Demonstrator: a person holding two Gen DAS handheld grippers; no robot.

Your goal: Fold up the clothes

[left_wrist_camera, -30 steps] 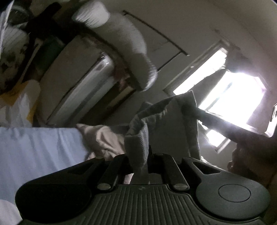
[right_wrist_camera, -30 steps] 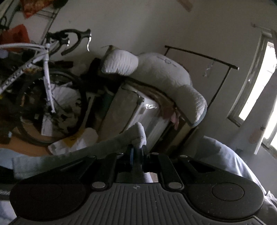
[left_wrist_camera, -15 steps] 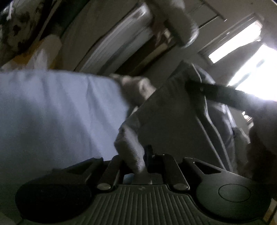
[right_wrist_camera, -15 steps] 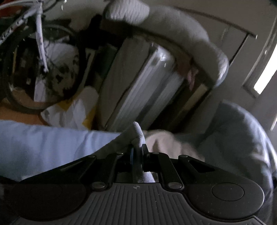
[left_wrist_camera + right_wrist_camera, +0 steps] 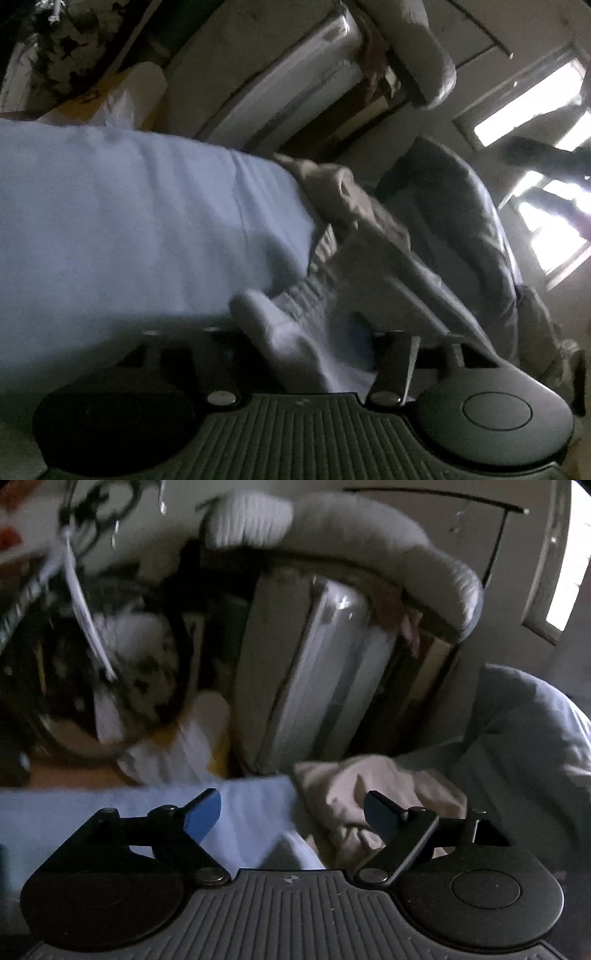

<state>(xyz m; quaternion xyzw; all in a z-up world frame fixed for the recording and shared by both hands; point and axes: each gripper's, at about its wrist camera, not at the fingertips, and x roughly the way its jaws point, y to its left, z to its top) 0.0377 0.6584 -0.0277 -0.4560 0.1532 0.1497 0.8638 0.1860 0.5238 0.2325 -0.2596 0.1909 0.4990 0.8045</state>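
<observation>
Two grippers over one bed-like surface under a pale blue sheet (image 5: pixel 122 221), the largest thing in both views. Beyond its far edge: a grey-jacketed bundle (image 5: pixel 524 738), a beige garment (image 5: pixel 373 790) crumpled at the sheet's edge, then an upright mattress-like slab with a long pillow on top. Task item is the grey knit garment (image 5: pixel 369 273), ribbed band visible, lying on the sheet just beside the beige one. Left gripper (image 5: pixel 306 354): jaws have just been opening and stand wide; a fold of the grey garment lies loose between them, not pinched. Right gripper (image 5: pixel 291 812): jaws have also just been opening, blue pads well apart; a light fabric corner lies low between them, nothing clamped. Judgement: garment is light, soft, limp; it will sag and bunch unless held at two points. Best hold looks like the ribbed hem corners, one per gripper, pinching a single layer.
</observation>
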